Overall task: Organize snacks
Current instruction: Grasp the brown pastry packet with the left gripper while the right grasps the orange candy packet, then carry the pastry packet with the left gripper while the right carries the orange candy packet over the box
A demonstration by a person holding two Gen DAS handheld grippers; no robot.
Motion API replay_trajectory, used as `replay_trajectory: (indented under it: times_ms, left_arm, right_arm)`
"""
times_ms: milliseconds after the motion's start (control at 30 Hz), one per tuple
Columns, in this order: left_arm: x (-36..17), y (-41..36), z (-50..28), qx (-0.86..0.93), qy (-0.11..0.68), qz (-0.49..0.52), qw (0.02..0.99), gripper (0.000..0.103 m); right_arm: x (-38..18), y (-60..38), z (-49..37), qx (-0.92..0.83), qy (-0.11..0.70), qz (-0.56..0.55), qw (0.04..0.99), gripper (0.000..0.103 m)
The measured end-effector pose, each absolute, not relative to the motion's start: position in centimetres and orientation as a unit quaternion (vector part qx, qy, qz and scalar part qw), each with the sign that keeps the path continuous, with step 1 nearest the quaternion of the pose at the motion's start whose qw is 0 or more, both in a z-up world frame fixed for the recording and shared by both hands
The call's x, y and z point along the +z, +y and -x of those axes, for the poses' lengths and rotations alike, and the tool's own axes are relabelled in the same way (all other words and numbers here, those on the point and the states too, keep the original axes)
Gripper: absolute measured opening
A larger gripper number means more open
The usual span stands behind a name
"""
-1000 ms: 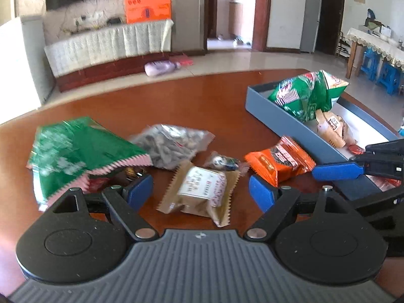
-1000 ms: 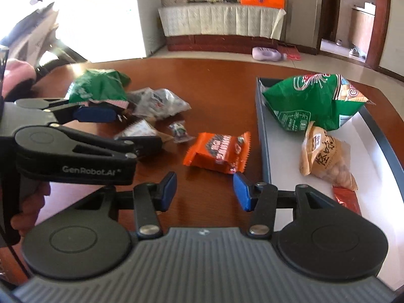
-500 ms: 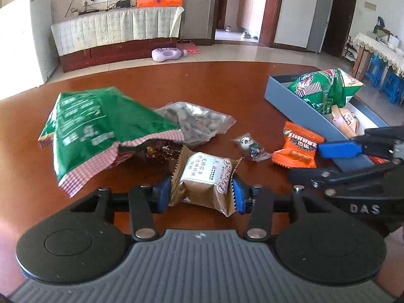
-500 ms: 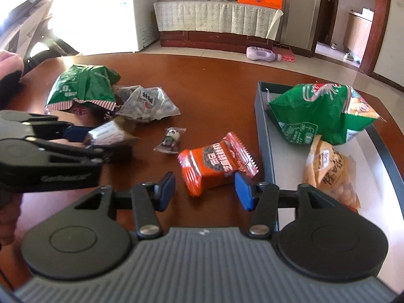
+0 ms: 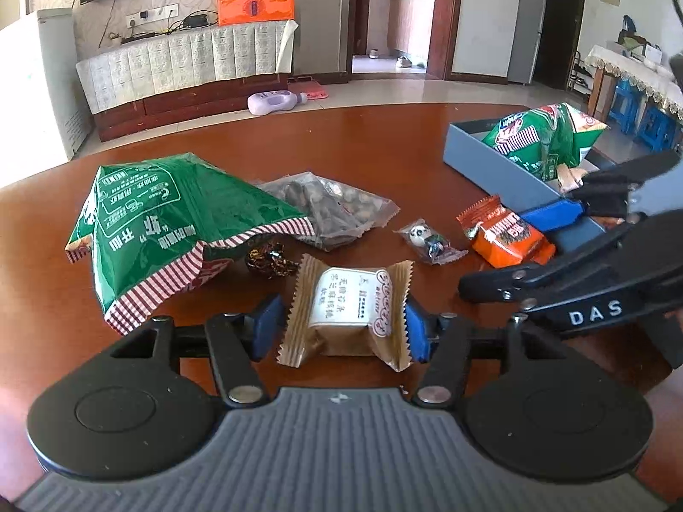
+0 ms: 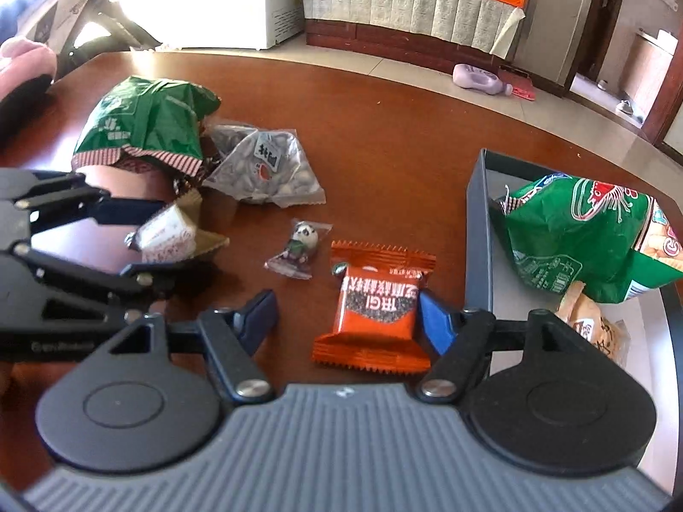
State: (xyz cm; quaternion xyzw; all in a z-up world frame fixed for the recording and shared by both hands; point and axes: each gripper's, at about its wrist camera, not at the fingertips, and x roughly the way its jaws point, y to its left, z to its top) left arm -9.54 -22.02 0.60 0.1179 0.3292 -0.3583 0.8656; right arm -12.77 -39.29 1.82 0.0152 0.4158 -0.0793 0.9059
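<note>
Left gripper (image 5: 339, 326): closed in on the brown pastry packet (image 5: 348, 309); both blue pads touched the packet's crimped sides. Whether the packet sat on the desk (image 5: 384, 153) or was lifted could not be told.
Right gripper (image 6: 348, 315): spread wide around the orange snack packet (image 6: 377, 311); the right pad touched the packet's edge, the left pad stood well apart from it. Nothing was clamped.
Orange snack packet: lay flat on the desk, just beside the outer wall of the grey tray (image 6: 478, 230).
Grey tray: held a green chip bag (image 6: 585, 230) and, nearer the right gripper, a tan snack pouch (image 6: 597, 328).
Panda candy (image 6: 301, 245): in clear wrap, on the desk between the brown pastry packet and the orange snack packet, touching neither.
Large green bag (image 5: 170, 222): lay on the desk to the left, red-striped edge facing the left gripper.
Clear nut bag (image 5: 337, 213): beside the large green bag, its left side tucked under that bag's edge.
Dark foil candy (image 5: 267, 258): at the striped edge of the large green bag, near the brown pastry packet.
Background: a purple bottle (image 5: 275, 102) lay on the floor beyond the desk.
</note>
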Motion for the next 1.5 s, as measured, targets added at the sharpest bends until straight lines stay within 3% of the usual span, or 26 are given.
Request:
replay_trajectory:
  times_ms: [67, 100, 233, 333, 1500]
  left_arm:
    - [0.5, -22.3, 9.6, -0.355, 0.327, -0.119, 0.868, 0.064]
    - [0.5, -22.5, 9.6, -0.354, 0.325, -0.12, 0.869, 0.06]
    - [0.7, -22.3, 9.4, -0.358, 0.332, -0.095, 0.867, 0.044]
    - [1.0, -21.9, 9.2, -0.351, 0.345, -0.071, 0.868, 0.043]
    - [8.2, -27.1, 17.3, -0.357, 0.301, -0.084, 0.88, 0.043]
  right_arm:
    - [2.0, -39.4, 13.0, -0.077, 0.411, -0.031, 0.908, 0.04]
    - [2.1, -39.2, 13.1, -0.081, 0.411, -0.026, 0.908, 0.039]
    - [2.3, -38.4, 13.9, -0.079, 0.407, -0.018, 0.91, 0.039]
    - [3.0, -37.9, 14.9, -0.077, 0.395, -0.027, 0.915, 0.039]
    - [9.1, -39.8, 26.4, -0.074, 0.294, -0.095, 0.948, 0.039]
